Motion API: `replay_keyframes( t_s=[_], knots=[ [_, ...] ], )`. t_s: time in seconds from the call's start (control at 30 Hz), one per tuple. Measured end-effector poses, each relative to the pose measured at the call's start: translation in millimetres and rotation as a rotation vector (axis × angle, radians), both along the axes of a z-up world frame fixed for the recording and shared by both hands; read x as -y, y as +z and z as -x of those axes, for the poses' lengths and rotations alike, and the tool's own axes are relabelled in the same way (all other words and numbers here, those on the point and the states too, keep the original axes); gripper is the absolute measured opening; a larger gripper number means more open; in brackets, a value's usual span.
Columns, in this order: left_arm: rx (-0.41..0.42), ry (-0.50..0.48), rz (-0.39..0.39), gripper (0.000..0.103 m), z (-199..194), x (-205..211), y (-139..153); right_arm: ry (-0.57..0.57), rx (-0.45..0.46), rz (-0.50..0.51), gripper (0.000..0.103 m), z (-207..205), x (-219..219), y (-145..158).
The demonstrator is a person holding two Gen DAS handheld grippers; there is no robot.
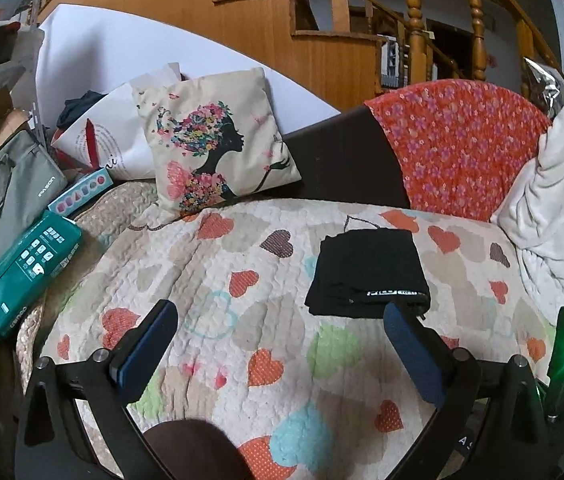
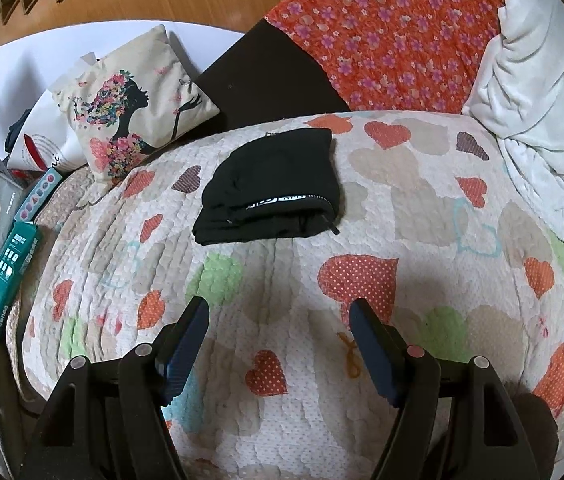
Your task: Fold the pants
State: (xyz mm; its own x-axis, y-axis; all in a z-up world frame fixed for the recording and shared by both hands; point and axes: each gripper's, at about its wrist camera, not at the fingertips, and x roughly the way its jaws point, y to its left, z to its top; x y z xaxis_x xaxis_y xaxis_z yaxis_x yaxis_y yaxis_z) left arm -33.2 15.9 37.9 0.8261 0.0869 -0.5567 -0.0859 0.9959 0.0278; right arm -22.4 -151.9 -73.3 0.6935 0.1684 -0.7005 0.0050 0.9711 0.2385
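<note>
L claw [image 1: 278,314] wide open, blue pads apart, holding nothing, tilted down. R claw [image 2: 280,312] also spread open, empty, angled fwd and down.

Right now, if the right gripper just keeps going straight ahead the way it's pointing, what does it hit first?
Probably the heart-print quilt just ahead of the open right gripper; the folded black pants lie farther along the same line. Depth is hard to judge through the fisheye.

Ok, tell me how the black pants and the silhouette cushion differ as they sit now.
The black pants lie flat on the heart quilt, folded into a compact bundle; the silhouette cushion leans tilted at the quilt's far edge. The pants are plain black but for a white lettered band; the cushion is cream with a colourful floral print. Neither is held: both grippers are open and apart from them.
</note>
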Motion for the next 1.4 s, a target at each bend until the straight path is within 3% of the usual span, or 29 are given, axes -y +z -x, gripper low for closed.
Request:
replay_keyframes(
  t_s=[1.4],
  knots=[
    [-0.269, -0.064, 0.03, 0.103, -43.8, 6.3, -72.2, 0.012, -0.113, 0.046, 0.079, -22.3, -3.8, -45.6]
  ],
)
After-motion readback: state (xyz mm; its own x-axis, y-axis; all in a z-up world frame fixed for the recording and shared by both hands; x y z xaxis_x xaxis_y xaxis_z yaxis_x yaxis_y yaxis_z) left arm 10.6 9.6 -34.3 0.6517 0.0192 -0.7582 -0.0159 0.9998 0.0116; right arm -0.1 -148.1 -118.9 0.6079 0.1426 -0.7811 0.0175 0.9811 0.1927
